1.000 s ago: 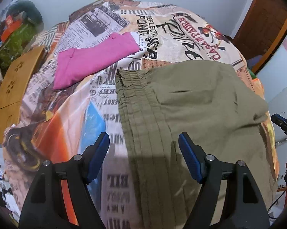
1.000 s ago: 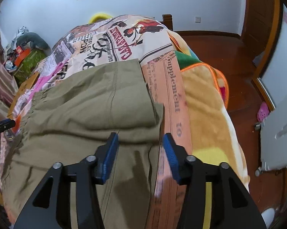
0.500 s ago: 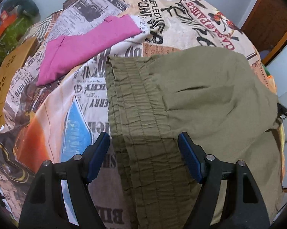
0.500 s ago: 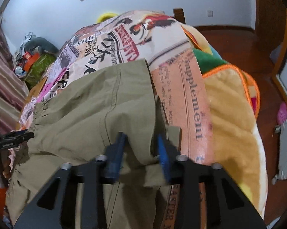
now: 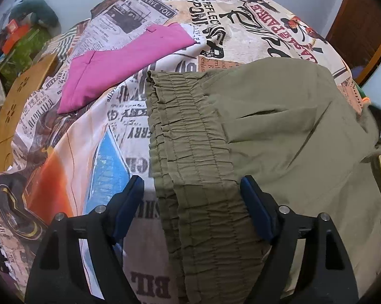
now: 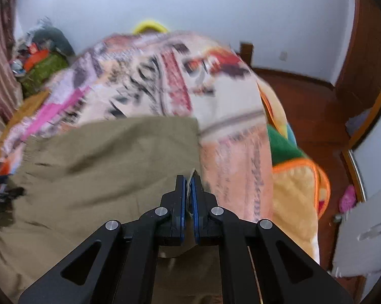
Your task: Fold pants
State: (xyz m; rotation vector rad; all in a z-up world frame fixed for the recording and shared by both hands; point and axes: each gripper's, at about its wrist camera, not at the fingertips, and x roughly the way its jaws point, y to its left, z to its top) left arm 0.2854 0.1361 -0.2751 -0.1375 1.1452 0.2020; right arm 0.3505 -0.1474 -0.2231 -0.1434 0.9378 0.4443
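Note:
Olive-green pants [image 5: 279,136] lie spread on a bed under a newspaper-print cover [image 5: 215,12]. Their gathered elastic waistband [image 5: 190,152] runs down the middle of the left wrist view. My left gripper [image 5: 191,190] hangs just above that waistband, its jaws opening wide with the band between the blue pads and neither pad pressing on it. In the blurred right wrist view the pants [image 6: 101,164] fill the lower left. My right gripper [image 6: 188,185] is shut on the pants' right-hand edge, a sliver of cloth pinched between its pads.
A folded pink garment [image 5: 124,63] lies on the cover beyond the waistband. A wooden board [image 5: 18,106] stands at the bed's left side, with clutter [image 5: 20,40] behind it. A yellow and green blanket [image 6: 292,177] hangs off the right side over the wooden floor [image 6: 317,114].
My right gripper closed onto the pants' right edge and moved sideways with the cloth. My left gripper sank closer to the waistband and its jaws widened slightly.

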